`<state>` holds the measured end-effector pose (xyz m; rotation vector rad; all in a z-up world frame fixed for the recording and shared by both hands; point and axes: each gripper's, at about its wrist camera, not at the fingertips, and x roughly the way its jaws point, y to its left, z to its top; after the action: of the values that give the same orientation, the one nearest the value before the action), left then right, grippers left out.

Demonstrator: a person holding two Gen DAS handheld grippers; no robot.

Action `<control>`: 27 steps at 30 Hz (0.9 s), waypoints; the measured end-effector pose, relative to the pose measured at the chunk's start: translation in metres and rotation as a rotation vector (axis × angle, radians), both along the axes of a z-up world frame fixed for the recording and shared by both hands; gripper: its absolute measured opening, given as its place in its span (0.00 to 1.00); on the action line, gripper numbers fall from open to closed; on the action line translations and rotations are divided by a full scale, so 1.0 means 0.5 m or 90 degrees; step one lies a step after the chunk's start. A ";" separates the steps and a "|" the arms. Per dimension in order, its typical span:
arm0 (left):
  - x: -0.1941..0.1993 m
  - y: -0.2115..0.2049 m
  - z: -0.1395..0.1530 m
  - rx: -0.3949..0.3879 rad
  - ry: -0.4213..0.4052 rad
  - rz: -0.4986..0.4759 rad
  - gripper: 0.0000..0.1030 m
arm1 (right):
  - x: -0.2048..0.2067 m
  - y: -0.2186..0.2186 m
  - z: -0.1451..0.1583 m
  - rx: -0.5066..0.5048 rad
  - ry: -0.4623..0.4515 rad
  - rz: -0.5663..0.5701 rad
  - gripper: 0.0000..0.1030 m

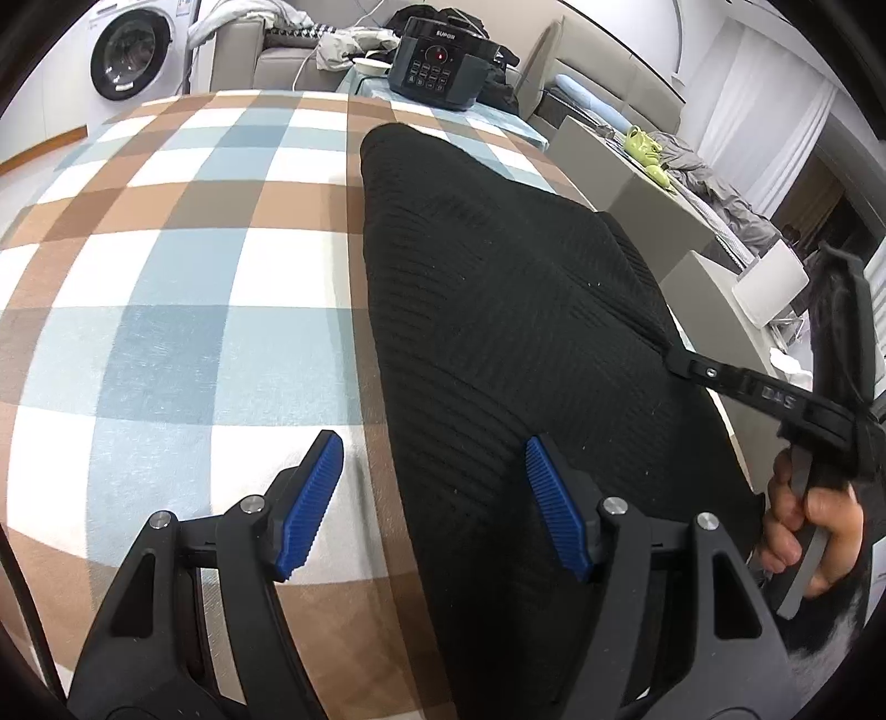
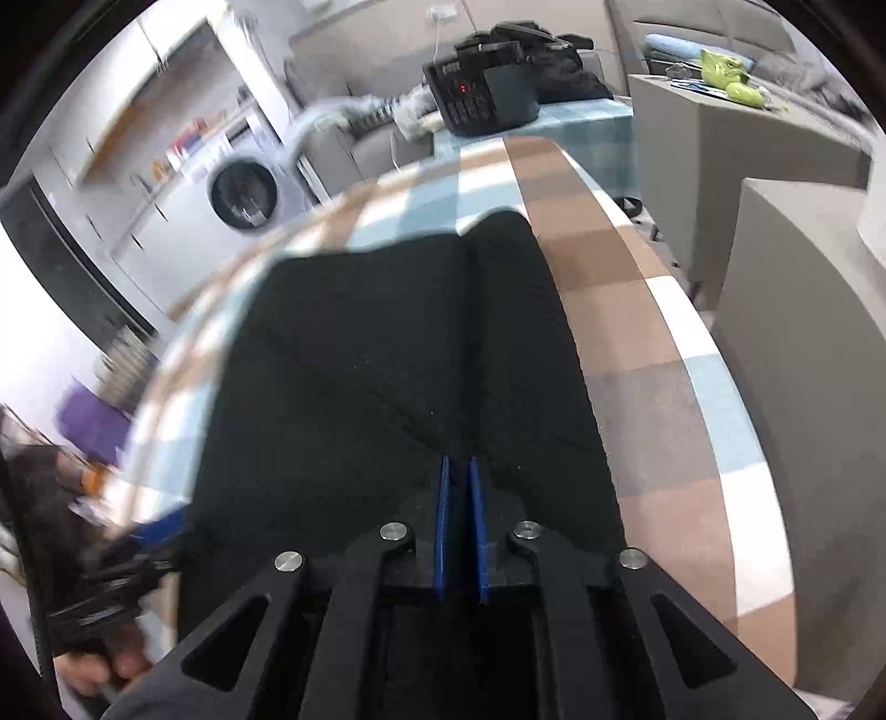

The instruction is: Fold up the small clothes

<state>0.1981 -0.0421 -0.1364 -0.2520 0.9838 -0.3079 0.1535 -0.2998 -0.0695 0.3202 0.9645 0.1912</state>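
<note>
A black ribbed knit garment (image 1: pixel 498 310) lies on the checked tablecloth (image 1: pixel 183 266), stretched from the far middle toward the near right. My left gripper (image 1: pixel 434 471) is open, its blue pads (image 1: pixel 310 498) straddling the garment's near left edge just above the cloth. My right gripper (image 2: pixel 460 482) is shut on the garment's (image 2: pixel 387 354) near edge, with black fabric pinched between the blue pads. In the left wrist view the right gripper (image 1: pixel 678 360) reaches in from the right and grips the garment's right edge.
A black multicooker (image 1: pixel 437 61) stands at the table's far end, with loose clothes behind it. A washing machine (image 1: pixel 133 50) is at the far left. Grey cabinets (image 2: pixel 775 343) stand close to the table's right edge.
</note>
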 end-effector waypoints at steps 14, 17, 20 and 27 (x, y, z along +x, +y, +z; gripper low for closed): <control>0.009 -0.035 -0.011 -0.010 -0.014 -0.016 0.37 | -0.130 -0.064 -0.032 0.020 0.004 -0.024 0.48; 0.007 -0.032 -0.007 -0.010 -0.021 -0.017 0.29 | -0.125 -0.048 -0.044 0.010 0.012 -0.011 0.36; 0.008 -0.023 -0.008 -0.016 -0.019 -0.015 0.27 | -0.116 -0.032 -0.049 0.019 0.018 0.009 0.30; 0.008 0.043 -0.005 -0.006 -0.026 0.026 0.26 | -0.057 0.057 -0.056 0.013 0.025 0.053 0.30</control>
<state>0.2020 -0.0204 -0.1388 -0.2728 0.9358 -0.2785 0.1249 -0.2714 -0.0976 0.3040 1.0159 0.2716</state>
